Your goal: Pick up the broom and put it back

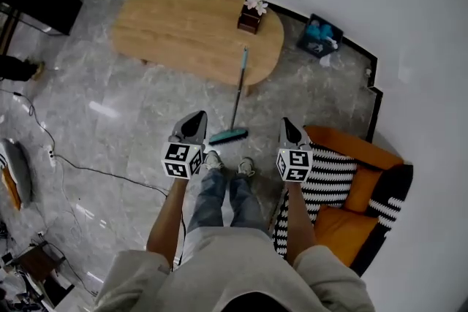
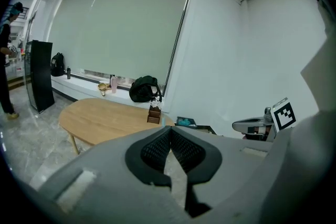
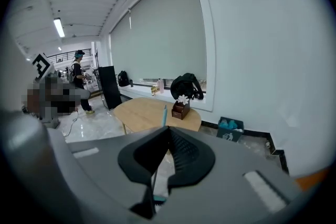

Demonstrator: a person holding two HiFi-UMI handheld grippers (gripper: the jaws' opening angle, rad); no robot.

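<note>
1. Broom (image 1: pixel 235 102) isn't held yet; its head sits on the floor just ahead of & between both grippers; handle slants away to lean on the table (image 1: pixel 168 33) edge; L gripper (image 1: pixel 197 119) clenched on nothing; R gripper (image 1: pixel 288 125) likewise clenched & empty; risk: if jaws aren't opened before the reach, closed tips only knock the handle.
2. Just ahead of R gripper: handle is only propped, not fixed; a nudge from either side prob slides it along the edge & it drops flat; harder pick-up then.
3. Close beside R gripper, on its outer side: orange sofa (image 1: pixel 351 150) w/ striped cushion; broom head swung that way after the lift could snag it.
4. Farther ahead: flower box (image 1: pixel 251 17) on the table, just beyond the handle top; tipping the handle fwd while lifting could topple it.
5. Farthest: where the broom belongs isn't shown; can't tell the carry path.
</note>
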